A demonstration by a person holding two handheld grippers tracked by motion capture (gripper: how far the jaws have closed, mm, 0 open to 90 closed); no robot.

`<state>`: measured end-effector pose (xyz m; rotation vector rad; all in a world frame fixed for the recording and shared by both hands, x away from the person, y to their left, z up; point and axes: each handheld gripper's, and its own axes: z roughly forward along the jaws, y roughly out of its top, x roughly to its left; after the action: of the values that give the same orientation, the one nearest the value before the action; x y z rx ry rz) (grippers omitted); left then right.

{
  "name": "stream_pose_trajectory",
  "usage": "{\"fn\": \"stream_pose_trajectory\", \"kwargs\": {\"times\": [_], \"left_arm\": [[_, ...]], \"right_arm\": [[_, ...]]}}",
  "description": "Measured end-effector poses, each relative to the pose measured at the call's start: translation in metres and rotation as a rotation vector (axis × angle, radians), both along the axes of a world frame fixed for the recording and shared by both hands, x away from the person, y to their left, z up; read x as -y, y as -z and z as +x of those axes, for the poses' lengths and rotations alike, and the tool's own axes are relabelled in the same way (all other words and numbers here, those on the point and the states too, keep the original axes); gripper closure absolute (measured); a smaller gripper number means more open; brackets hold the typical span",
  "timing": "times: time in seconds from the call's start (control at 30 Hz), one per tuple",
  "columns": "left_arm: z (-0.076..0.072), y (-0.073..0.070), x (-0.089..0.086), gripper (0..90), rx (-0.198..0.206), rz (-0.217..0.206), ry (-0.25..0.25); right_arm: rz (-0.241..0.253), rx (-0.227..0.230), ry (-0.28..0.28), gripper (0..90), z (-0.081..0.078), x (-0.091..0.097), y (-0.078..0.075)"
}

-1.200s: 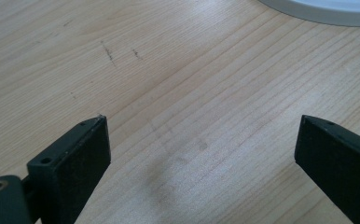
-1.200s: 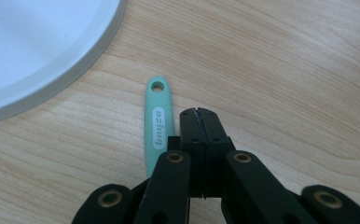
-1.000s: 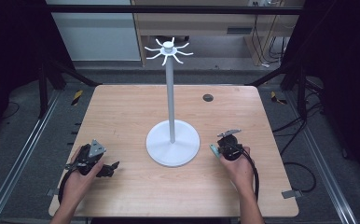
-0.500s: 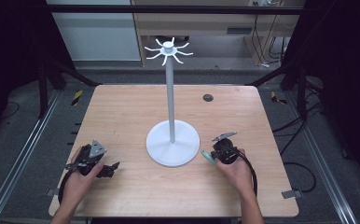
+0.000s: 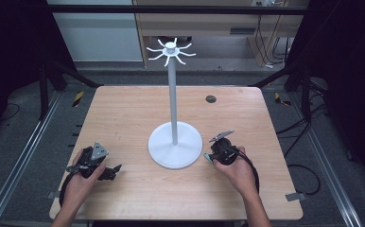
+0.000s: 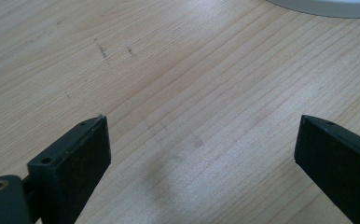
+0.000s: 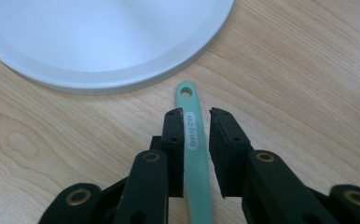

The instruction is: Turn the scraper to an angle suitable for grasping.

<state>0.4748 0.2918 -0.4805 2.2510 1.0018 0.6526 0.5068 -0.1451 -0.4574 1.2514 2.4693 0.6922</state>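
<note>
The green handle (image 7: pixel 194 154) lay between the right gripper's (image 7: pixel 196 116) jaws, its long axis running along them and its eyelet end poking out beyond the tips toward the stand's white base (image 7: pixel 99 42). In the right gripper view it rested against one pad with a visible gap to the other, so the jaws were loosened rather than clenched on it; they had just been opening, with the handle between them. Whether the handle rested on the surface (image 7: pixel 308 70) or was propped by that one pad could not be told.

From the high view, the right gripper (image 5: pixel 208 158) sat just beside the base's rim (image 5: pixel 175 144), the green tip pointing at it. The hooks (image 5: pixel 170 51) stood high on the pole, well above the handle. The eyelet suggested hanging, which would need a firm regrip first.

The left gripper (image 5: pixel 116 169) rested on the surface at the near left, well apart from the handle. Its jaws stood wide apart over bare wood (image 6: pixel 183 93), holding nothing. The right hand was plainly the nearer one.
</note>
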Motion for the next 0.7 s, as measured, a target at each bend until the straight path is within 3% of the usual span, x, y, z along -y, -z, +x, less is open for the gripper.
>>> {"fn": "stream_pose_trajectory", "kwargs": {"times": [0.17, 0.43, 0.7], "left_arm": [[0.0, 0.0, 0.0, 3.3, -0.004, 0.006, 0.004], [0.0, 0.0, 0.001, 3.4, -0.007, 0.007, 0.007], [0.0, 0.001, 0.002, 3.3, -0.007, 0.006, 0.01]], "right_arm": [[-0.059, -0.053, -0.019, 62.4, 0.009, -0.009, -0.007], [-0.115, -0.126, -0.038, 59.9, 0.021, -0.013, -0.004], [-0.132, -0.162, -0.045, 60.9, 0.026, -0.016, 0.001]]}}
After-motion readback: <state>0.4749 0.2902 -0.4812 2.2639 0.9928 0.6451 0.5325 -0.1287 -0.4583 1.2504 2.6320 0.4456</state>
